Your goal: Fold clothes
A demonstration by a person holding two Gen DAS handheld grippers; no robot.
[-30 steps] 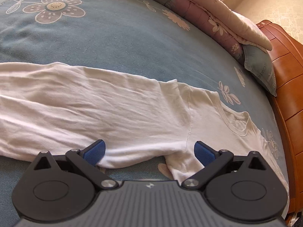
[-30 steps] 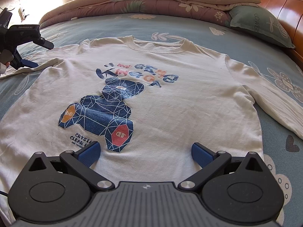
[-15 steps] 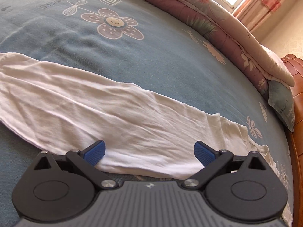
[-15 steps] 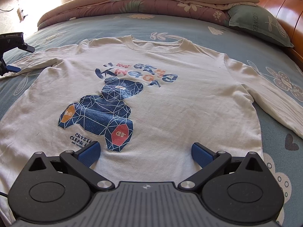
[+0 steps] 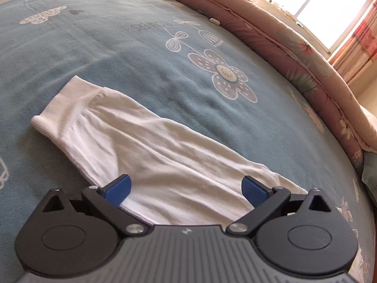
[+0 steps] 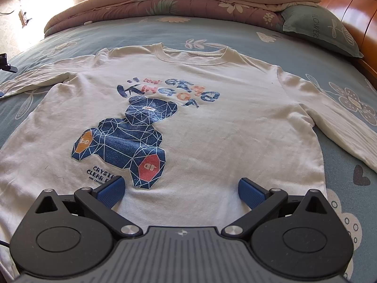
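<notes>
A white long-sleeved shirt (image 6: 212, 108) with a blue geometric bear print (image 6: 132, 139) lies flat, front up, on the blue bedspread (image 6: 212, 33). My right gripper (image 6: 181, 189) is open and empty, low over the shirt's bottom hem. In the left wrist view, the shirt's sleeve (image 5: 165, 160) stretches across the bed, its ribbed cuff (image 5: 66, 108) at the left end. My left gripper (image 5: 186, 189) is open and empty, just above the sleeve a short way in from the cuff. The other sleeve (image 6: 329, 118) runs off to the right.
A folded pink floral quilt (image 6: 188, 2) lies along the far side of the bed. A grey-green pillow (image 6: 320, 28) leans on the wooden headboard (image 6: 353, 7) at the right. A bright window (image 5: 313, 7) is behind the quilt.
My left gripper has travelled outward along the sleeve from the armpit to near the cuff, nearly leaving the right wrist view. My right gripper has stayed still. The shirt has not moved.
</notes>
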